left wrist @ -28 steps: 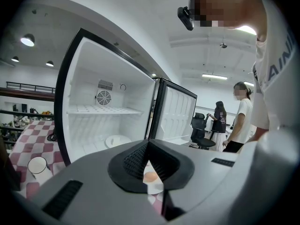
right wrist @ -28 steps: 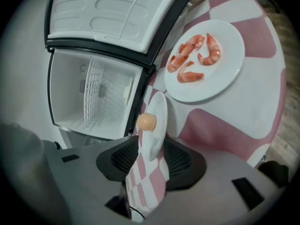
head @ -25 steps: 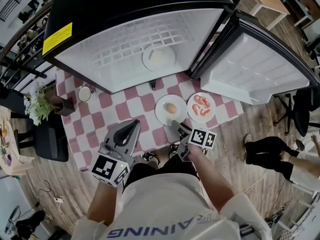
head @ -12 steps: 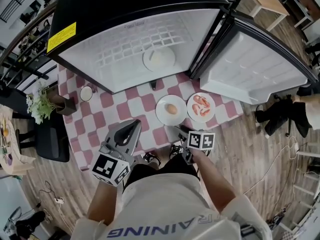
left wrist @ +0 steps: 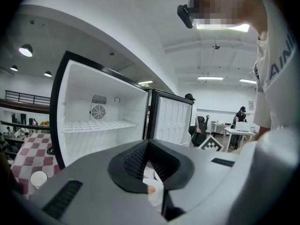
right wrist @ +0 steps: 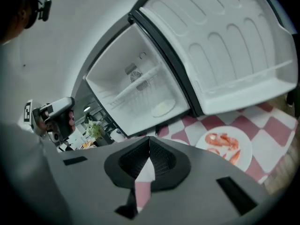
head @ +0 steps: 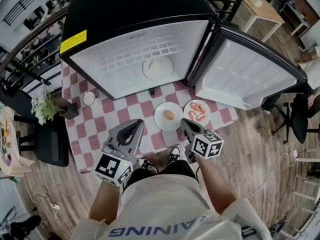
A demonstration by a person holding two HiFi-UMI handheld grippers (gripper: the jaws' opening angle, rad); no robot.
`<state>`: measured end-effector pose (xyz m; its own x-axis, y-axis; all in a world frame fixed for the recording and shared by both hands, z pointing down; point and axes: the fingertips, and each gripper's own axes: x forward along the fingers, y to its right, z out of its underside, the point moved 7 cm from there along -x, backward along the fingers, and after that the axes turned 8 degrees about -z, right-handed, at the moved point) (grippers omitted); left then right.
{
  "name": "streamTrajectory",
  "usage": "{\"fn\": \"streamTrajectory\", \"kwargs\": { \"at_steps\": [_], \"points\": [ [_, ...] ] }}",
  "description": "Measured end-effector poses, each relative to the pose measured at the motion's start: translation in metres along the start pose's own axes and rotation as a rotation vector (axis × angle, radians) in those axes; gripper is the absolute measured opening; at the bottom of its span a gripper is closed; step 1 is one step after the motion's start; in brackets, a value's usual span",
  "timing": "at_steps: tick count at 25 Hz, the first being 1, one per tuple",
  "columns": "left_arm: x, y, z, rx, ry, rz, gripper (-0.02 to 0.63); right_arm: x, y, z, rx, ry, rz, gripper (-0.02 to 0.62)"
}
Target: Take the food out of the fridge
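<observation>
The fridge (head: 125, 19) stands with its door (head: 245, 74) swung wide, and one plate (head: 157, 67) of pale food sits on the wire shelf (head: 127, 59) inside. Two more plates lie on the checked cloth (head: 145, 104) just in front: an egg plate (head: 162, 123) and, just beside it on the right, a shrimp plate (head: 206, 115). The left gripper (head: 136, 124) hangs above the cloth, jaws pressed together with nothing in them. The right gripper (head: 184, 122) hovers by the egg plate's near edge; its jaws have just been closing and now meet, empty.
</observation>
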<state>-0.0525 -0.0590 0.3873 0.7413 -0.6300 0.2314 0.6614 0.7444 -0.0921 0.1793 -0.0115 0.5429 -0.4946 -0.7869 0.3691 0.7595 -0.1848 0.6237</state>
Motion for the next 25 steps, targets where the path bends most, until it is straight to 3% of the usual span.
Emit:
{"fn": "streamTrajectory", "kwargs": {
  "at_steps": [15, 19, 25],
  "points": [
    [-0.014, 0.002, -0.040, 0.030, 0.160, -0.084, 0.005, -0.039, -0.107, -0.142, -0.410, 0.251, -0.213, 0.021],
    [-0.022, -0.002, -0.047, 0.034, 0.191, -0.112, 0.005, -0.045, -0.128, -0.156, -0.441, 0.297, -0.251, 0.021],
    [-0.033, -0.008, -0.053, 0.044, 0.210, -0.152, 0.005, -0.033, -0.127, -0.153, -0.388, 0.283, -0.270, 0.021]
  ]
}}
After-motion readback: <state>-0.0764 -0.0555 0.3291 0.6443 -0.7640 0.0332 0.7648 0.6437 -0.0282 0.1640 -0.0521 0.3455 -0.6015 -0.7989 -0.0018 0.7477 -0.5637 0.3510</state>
